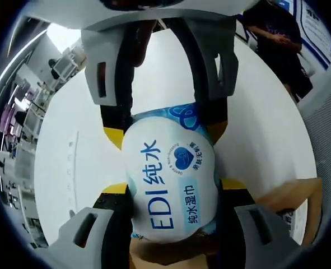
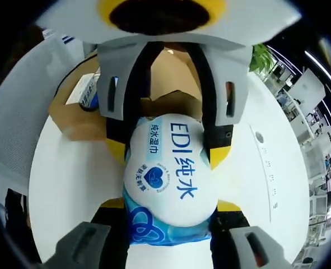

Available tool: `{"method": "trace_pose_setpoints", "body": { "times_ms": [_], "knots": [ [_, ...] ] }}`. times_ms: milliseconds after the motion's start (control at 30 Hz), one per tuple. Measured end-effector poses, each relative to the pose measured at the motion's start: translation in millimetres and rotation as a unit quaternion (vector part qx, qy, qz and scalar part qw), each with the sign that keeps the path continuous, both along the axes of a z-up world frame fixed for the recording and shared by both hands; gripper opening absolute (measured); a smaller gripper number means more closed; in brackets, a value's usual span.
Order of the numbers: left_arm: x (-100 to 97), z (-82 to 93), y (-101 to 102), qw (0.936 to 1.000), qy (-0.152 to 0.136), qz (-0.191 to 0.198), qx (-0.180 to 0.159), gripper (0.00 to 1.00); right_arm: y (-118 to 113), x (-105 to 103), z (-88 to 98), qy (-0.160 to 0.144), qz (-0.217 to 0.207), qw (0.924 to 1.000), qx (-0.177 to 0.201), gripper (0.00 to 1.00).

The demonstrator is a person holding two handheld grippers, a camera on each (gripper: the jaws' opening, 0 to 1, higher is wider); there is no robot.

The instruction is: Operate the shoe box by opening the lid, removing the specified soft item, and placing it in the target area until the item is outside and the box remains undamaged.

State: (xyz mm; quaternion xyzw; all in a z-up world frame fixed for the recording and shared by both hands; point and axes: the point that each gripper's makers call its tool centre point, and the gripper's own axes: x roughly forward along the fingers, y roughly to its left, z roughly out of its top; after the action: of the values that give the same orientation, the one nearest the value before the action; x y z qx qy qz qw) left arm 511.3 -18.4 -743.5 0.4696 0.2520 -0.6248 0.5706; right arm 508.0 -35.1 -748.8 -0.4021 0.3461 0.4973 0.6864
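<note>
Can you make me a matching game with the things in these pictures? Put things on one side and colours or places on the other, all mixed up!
Things:
1. wet wipes pack
2. shoe box
3. table
4. potted plant

Colours or places:
A. brown cardboard
B. green leaves, at the far edge
C. held between both hand-held grippers
D. white and round

Pairs: 1-C, 2-A, 3-D, 4-B

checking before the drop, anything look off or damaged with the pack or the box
Nothing stands out. The wet wipes pack is clamped at both ends, between the left gripper and the right gripper, puffy but with no tear visible. The cardboard shoe box sits on the white table, showing no damage.
</note>
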Motion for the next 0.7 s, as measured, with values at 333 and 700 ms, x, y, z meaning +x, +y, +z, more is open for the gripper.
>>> {"method": "trace_pose_setpoints", "body": {
  "times_ms": [333,700],
  "knots": [
    [-1.4,-7.9,-2.7,0.9999,0.010,0.008,-0.002,0.59,-4.4,-1.9,-5.9,0.006,0.001,0.9999,-0.008,0.50],
    [-1.9,-11.7,-1.6,1.0000,0.007,-0.003,0.003,0.57,-4.8,-2.3,-6.9,0.009,-0.007,0.9999,-0.004,0.47]
  ]
}}
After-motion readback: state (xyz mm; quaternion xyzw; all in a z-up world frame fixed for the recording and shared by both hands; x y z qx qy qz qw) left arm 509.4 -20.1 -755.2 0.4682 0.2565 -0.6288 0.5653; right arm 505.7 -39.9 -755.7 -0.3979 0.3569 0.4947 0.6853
